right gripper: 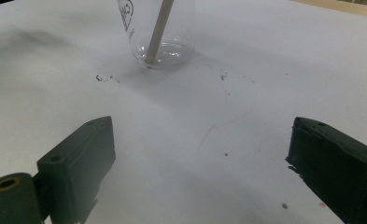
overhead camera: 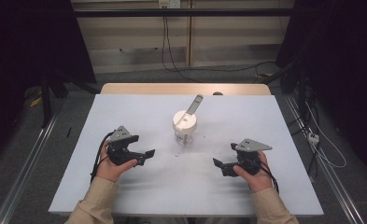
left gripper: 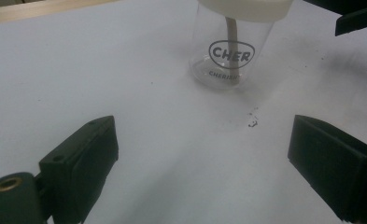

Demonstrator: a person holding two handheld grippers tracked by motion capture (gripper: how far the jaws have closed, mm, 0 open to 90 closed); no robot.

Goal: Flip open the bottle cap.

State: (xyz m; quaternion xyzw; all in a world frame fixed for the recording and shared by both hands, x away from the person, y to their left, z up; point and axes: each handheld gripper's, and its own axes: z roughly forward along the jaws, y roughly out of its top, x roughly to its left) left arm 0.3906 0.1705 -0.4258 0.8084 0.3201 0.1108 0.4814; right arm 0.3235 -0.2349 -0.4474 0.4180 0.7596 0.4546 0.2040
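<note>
A clear glass jar [overhead camera: 184, 133] stands upright near the middle of the white surface [overhead camera: 125, 186], capped by a white lid [overhead camera: 184, 122] through which a pale stick-like handle [overhead camera: 194, 103] slants up and away toward the far edge. In the left gripper view the jar's wall carries a dark printed logo, and the stem [left gripper: 231, 46] runs down inside to the glass bottom; the jar looks otherwise empty.

The left hand-held gripper [overhead camera: 141, 156] sits to the jar's left and the right hand-held gripper [overhead camera: 220, 165] to its right, each pointing inward at the jar and well apart from it. Both have their jaws spread wide with nothing between them, as each gripper view confirms: bare surface lies between the black pads, with the jar farther ahead. A few small dark specks [left gripper: 252, 122] lie on the surface just in front of the jar.

As a judgement, the work on the jar is at a point where nothing is in hand: the lid is on, the handle is in place, and neither hand-held gripper touches anything. Whatever is to be done with the jar or lid, reaching in and closing on it is all left to do.
</note>
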